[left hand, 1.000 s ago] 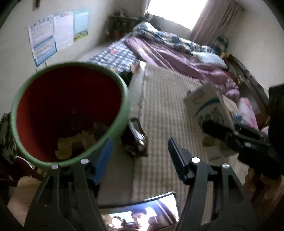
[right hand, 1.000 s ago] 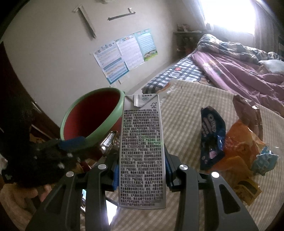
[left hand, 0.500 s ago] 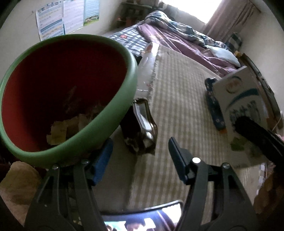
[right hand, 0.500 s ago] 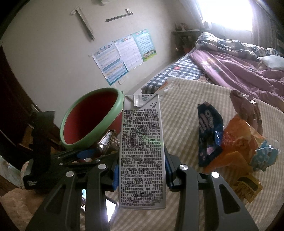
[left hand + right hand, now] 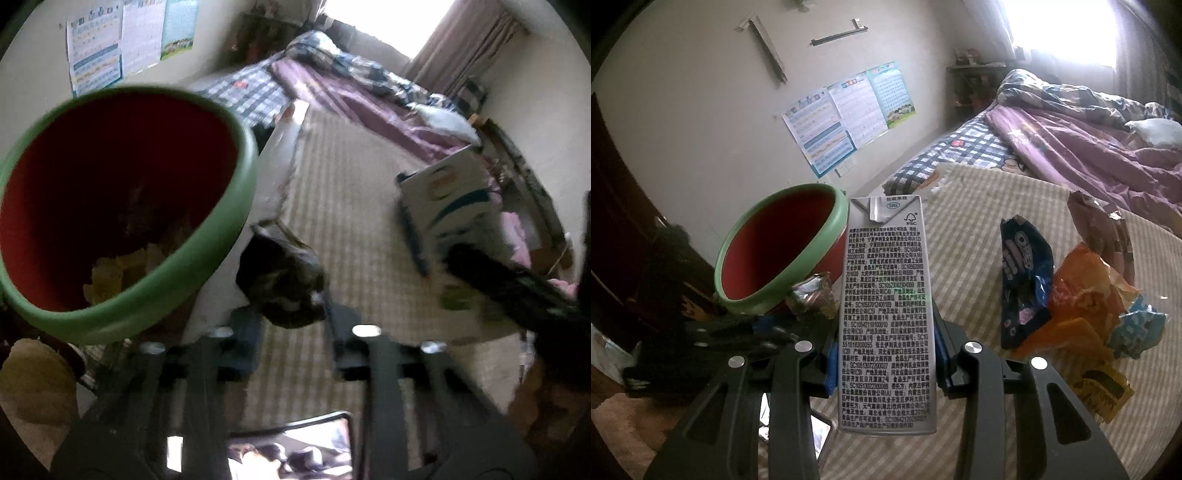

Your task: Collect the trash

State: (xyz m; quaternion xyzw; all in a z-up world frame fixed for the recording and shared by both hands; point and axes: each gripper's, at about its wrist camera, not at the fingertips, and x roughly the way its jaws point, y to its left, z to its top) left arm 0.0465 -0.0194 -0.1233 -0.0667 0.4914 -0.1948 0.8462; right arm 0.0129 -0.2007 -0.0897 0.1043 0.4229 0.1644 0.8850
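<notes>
Your left gripper (image 5: 293, 325) has pinched shut on the crumpled foil wrapper (image 5: 282, 284) beside the green-rimmed red bin (image 5: 221, 236), feather-light and crushable, so hold it mid-body, while your right gripper (image 5: 884, 354) clamps the stiff, probably empty milk carton (image 5: 886, 314) across its flat sides.

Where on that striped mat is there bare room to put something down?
Bare mat lies beyond the grey milk carton, between the green-rimmed red bin and the dark blue cookie wrapper. Right of that wrapper it is crowded with the orange snack bag.
</notes>
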